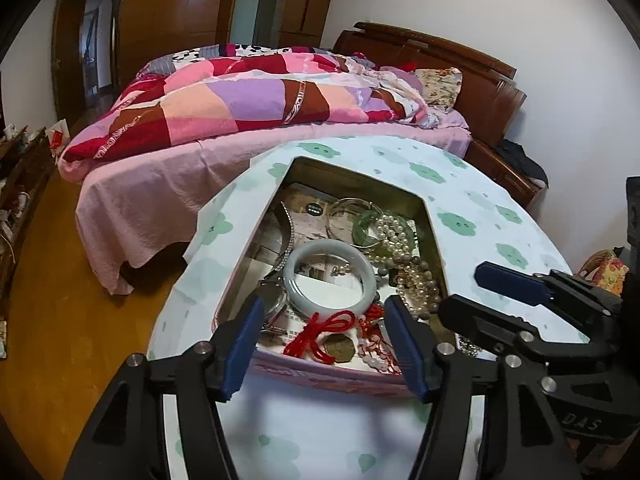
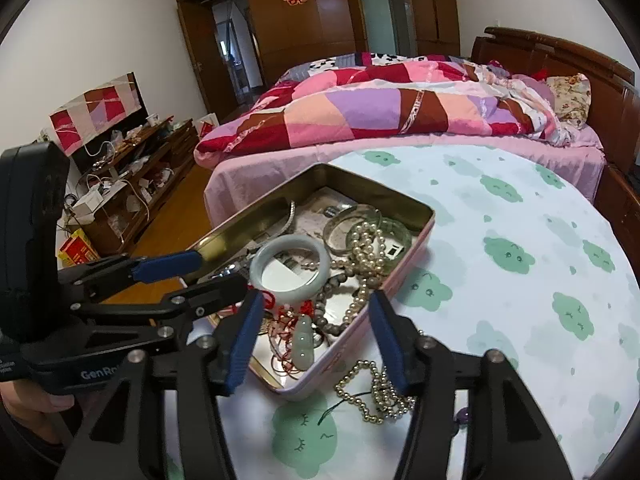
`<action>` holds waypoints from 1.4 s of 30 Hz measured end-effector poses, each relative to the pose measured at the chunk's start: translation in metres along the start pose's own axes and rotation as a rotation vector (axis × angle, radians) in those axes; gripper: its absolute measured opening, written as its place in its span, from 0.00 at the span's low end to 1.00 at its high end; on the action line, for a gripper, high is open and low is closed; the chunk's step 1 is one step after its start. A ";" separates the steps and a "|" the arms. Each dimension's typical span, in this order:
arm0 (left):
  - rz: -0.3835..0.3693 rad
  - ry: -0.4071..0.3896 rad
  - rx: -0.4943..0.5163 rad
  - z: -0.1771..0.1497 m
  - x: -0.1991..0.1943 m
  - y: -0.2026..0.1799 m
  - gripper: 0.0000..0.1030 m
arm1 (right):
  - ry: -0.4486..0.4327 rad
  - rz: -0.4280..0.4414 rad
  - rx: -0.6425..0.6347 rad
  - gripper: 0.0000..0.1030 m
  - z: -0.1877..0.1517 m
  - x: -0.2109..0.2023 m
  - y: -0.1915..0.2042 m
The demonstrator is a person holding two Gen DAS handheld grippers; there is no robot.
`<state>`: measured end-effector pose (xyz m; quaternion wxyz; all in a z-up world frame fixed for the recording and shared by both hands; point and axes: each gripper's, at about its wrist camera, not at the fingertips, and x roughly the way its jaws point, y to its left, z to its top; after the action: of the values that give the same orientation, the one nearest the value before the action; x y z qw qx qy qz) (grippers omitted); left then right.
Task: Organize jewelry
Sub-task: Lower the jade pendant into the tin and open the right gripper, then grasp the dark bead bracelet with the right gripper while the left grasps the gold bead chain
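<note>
Tin: an open rectangular tin (image 2: 404,204) is set on the table (image 2: 520,208), on a white cloth printed with green clouds; its long axis is seen running from the near edge of the table away toward the bed (image 2: 400,116).
Contents: a pale jade bangle (image 1: 332,276) lies flat near the middle; pearl strands (image 1: 394,228) and a green bangle (image 1: 362,226) are piled toward the far right; a red knotted cord (image 1: 324,330) is laid at the near end.
Outside the tin: a gold bead chain (image 2: 374,390) is heaped on the cloth, just beside the tin's near right corner.
Left gripper (image 1: 326,354): jaws are released and spread wide over the near end of the tin; nothing is clasped.
Right gripper (image 2: 316,346): jaws are parted, nothing pressed between them; it is held over the tin's near corner, with the gold chain just under the right finger.
Edges: the tin's left wall is close to the table's left edge.
Open room: broad bare cloth is left to the right of the tin and beyond it.
</note>
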<state>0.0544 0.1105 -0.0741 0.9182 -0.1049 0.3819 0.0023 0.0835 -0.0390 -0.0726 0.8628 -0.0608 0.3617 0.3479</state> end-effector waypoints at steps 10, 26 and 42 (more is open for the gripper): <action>0.019 -0.002 0.006 0.001 -0.001 0.000 0.67 | -0.021 -0.024 0.029 0.75 -0.004 -0.010 -0.012; 0.064 -0.025 0.026 -0.001 -0.008 -0.007 0.68 | -0.044 -0.086 0.099 0.83 -0.025 -0.041 -0.050; 0.029 -0.060 0.110 -0.015 -0.018 -0.051 0.68 | 0.066 -0.231 0.196 0.80 -0.090 -0.056 -0.108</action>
<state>0.0353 0.0594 -0.0621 0.9336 -0.0485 0.3551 -0.0019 0.0724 -0.1832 -0.1168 0.8865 -0.0289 0.4126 0.2075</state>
